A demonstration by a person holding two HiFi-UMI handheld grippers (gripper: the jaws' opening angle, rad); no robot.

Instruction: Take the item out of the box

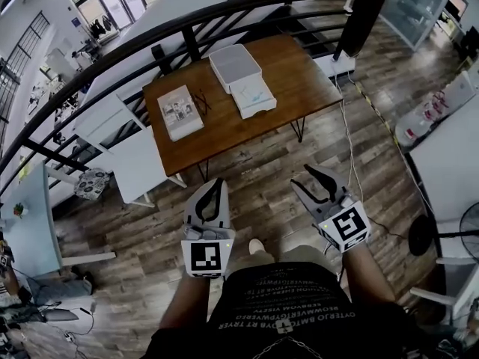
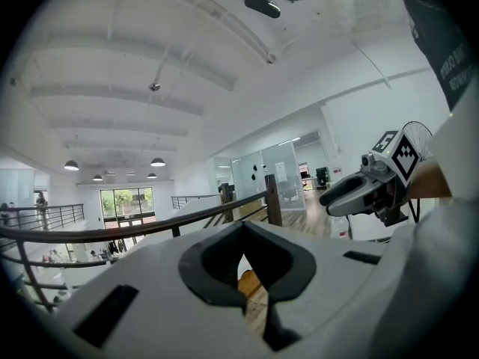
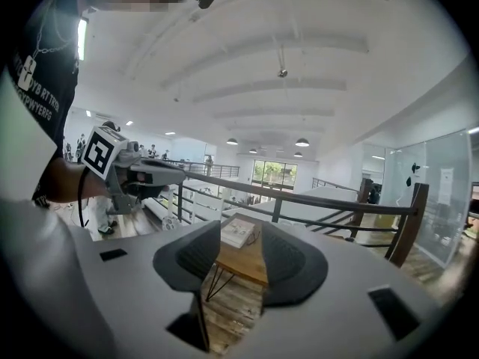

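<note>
While the right gripper (image 1: 301,176) is gaping and the left gripper (image 1: 218,183) pinching air, the white box (image 1: 235,64) is probably feeling light, stiff. Grab its rim.

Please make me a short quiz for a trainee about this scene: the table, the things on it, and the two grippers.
1. True or false: the right gripper holds the white box.
2. In the head view, what lies on the wooden table to the left of the box? A) a book B) a cup C) a bottle
3. Which gripper has its jaws apart?

Key:
1. False. It is far from the table, with nothing between its jaws.
2. A, the book.
3. The right one. The left gripper is shut and empty.
</note>
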